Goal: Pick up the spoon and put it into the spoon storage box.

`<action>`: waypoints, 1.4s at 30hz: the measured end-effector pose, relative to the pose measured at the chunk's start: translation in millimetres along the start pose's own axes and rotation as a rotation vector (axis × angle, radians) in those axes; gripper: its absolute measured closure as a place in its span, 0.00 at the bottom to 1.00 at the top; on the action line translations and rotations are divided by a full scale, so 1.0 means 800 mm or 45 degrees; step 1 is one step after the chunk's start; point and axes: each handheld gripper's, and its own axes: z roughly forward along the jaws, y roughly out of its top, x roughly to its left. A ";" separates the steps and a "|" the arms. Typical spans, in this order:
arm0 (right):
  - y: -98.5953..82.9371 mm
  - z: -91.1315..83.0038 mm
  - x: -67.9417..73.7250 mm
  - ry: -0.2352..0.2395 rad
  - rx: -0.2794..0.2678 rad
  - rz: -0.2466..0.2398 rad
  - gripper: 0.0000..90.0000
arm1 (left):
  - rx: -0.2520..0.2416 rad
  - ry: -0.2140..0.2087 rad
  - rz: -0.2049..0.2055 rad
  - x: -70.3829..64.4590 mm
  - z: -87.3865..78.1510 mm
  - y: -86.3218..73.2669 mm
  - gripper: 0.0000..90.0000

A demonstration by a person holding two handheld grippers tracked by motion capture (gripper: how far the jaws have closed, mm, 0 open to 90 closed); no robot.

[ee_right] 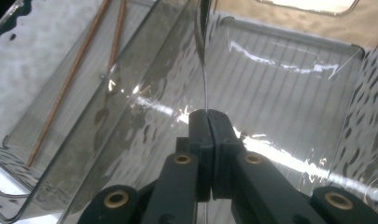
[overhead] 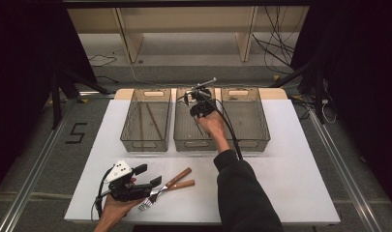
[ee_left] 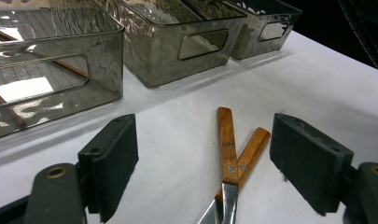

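Note:
Two wooden-handled metal utensils [overhead: 180,180] lie crossed near the front of the white table [overhead: 290,164], one ending in fork tines. My left gripper [overhead: 150,175] is open around their metal necks. In the left gripper view the longer handle [ee_left: 226,140] and the shorter one [ee_left: 253,147] lie between the spread jaws of the left gripper [ee_left: 205,128], touching neither. Above the middle bin [overhead: 193,143] my right gripper [overhead: 196,96] is shut on a thin silver utensil [overhead: 206,82]. In the right gripper view that utensil [ee_right: 204,79] rises edge-on out of the right gripper [ee_right: 208,114].
Three smoky clear bins stand in a row at the back: the left bin [overhead: 146,141] holds brown chopsticks [overhead: 153,121], and the right bin [overhead: 254,142] stands beside the middle one. Cables trail on the floor beyond. The person's dark sleeve [overhead: 242,193] crosses the table's front.

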 end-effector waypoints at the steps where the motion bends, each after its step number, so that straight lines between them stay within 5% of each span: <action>1: -0.001 0.001 0.000 0.003 0.006 0.002 0.99 | 0.000 0.000 0.000 0.000 0.000 0.000 0.26; 6: -0.003 0.003 -0.002 0.005 0.029 0.002 0.98 | 0.002 -0.001 0.000 0.000 0.000 0.000 0.26; 10: -0.003 0.001 -0.002 0.045 0.031 0.000 0.84 | 0.003 -0.001 0.001 0.000 0.000 0.000 0.26; 19: -0.011 -0.028 0.005 0.185 -0.052 -0.124 0.59 | 0.006 -0.002 0.001 0.000 0.001 0.000 0.26; 31: -0.064 -0.083 0.001 0.284 -0.173 -0.246 0.46 | 0.041 -0.015 -0.008 -0.002 0.004 0.001 0.26; 42: -0.125 -0.128 -0.008 0.328 -0.288 -0.321 0.42 | 0.147 -0.034 0.015 -0.005 0.012 0.010 0.26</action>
